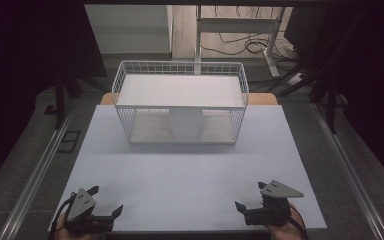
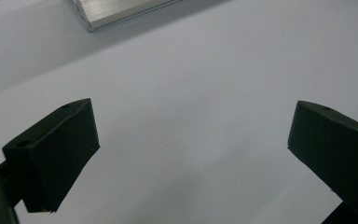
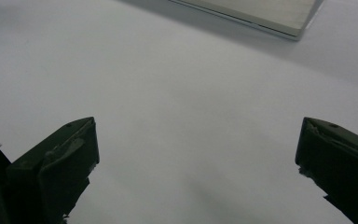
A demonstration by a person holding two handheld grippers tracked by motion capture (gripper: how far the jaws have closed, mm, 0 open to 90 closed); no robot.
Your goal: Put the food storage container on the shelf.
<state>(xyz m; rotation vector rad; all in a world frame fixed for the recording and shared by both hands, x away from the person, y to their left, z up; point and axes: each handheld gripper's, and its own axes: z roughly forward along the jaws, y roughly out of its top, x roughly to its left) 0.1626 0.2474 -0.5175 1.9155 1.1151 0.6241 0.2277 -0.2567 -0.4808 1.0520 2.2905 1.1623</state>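
— The wire two-tier rack [image 1: 180, 102] is white, a fine grid pattern along its sides; the round bowl-like object [image 1: 185, 123] on its lower shelf is white too.

— And the flat tabletop [image 1: 180, 175] is plain pale grey-white — both hand-held two-jaw grippers [image 1: 106, 201] [image 1: 250, 195] black with grey plates.

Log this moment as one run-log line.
left gripper: open, empty | right gripper: open, empty | white bowl: lower shelf of wire rack, untouched

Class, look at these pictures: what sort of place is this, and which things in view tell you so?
Probably a lab or recording workspace, not a home. A white table stands inside dark screens, loose cables trail on the floor behind, and a white wire rack is set out facing two hand-held grippers.
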